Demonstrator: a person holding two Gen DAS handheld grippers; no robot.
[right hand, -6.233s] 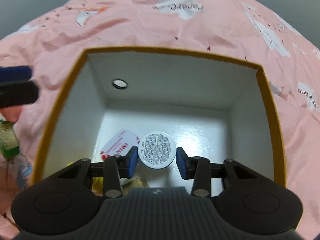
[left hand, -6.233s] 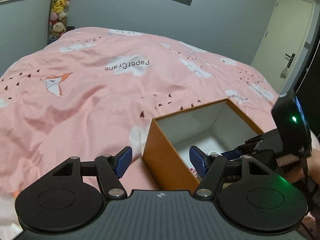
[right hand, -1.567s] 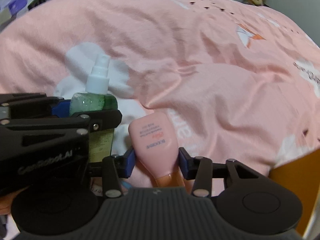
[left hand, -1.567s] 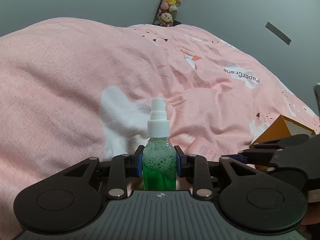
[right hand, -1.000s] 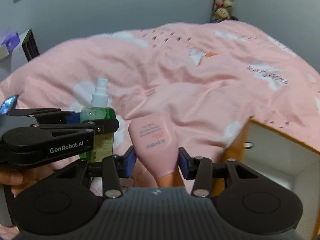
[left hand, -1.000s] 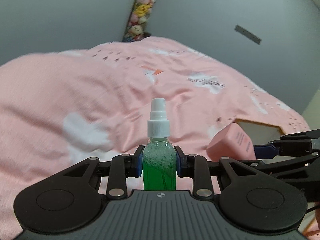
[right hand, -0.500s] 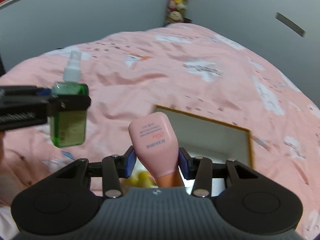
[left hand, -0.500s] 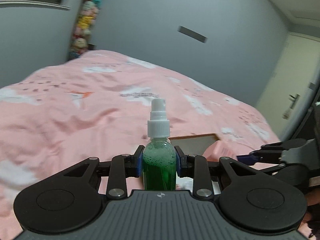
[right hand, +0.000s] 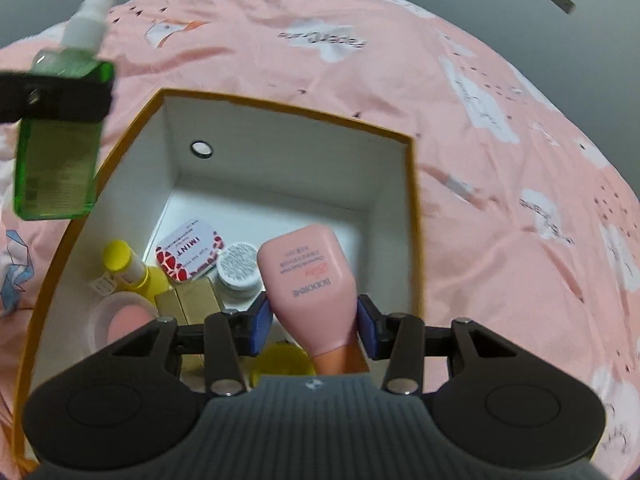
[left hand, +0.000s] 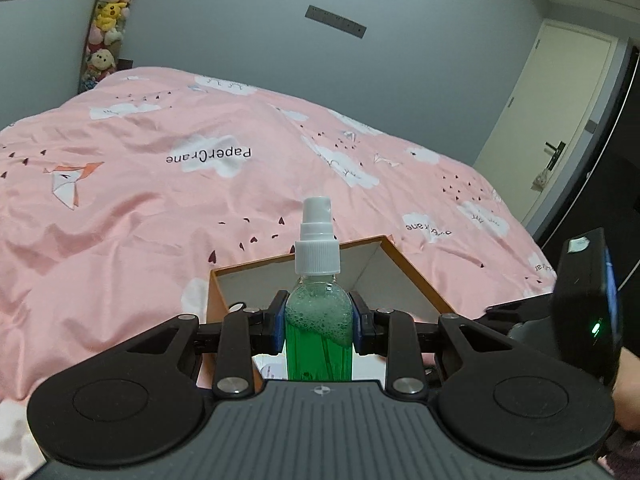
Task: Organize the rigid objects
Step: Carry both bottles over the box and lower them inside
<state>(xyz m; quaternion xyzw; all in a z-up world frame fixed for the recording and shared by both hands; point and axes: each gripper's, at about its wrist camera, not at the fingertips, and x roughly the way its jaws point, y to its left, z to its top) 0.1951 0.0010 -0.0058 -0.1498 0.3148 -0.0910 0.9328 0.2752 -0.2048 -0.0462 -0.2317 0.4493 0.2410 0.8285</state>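
Nearest to us, our left hand-held gripper (left hand: 319,326) clamps a green spray bottle (left hand: 319,336) upright between its blue pads, white nozzle pointing up. Our right hand-held gripper (right hand: 314,326) grips a pink tube (right hand: 310,280), held tilted over the open box.

Just beyond, the orange box (right hand: 288,110) with white inner walls sits on the bed (left hand: 140,200). Inside it we see a yellow-capped bottle (right hand: 124,266), a red-and-white mint tin (right hand: 188,256), a small round white jar (right hand: 238,266), a gold carton (right hand: 196,300) and a pink-lidded pot (right hand: 120,322).

Farther off, the pink bedspread with white clouds stretches away to a grey wall (left hand: 240,40), with stuffed toys (left hand: 106,28) in the far corner and a door (left hand: 560,120) at the right.
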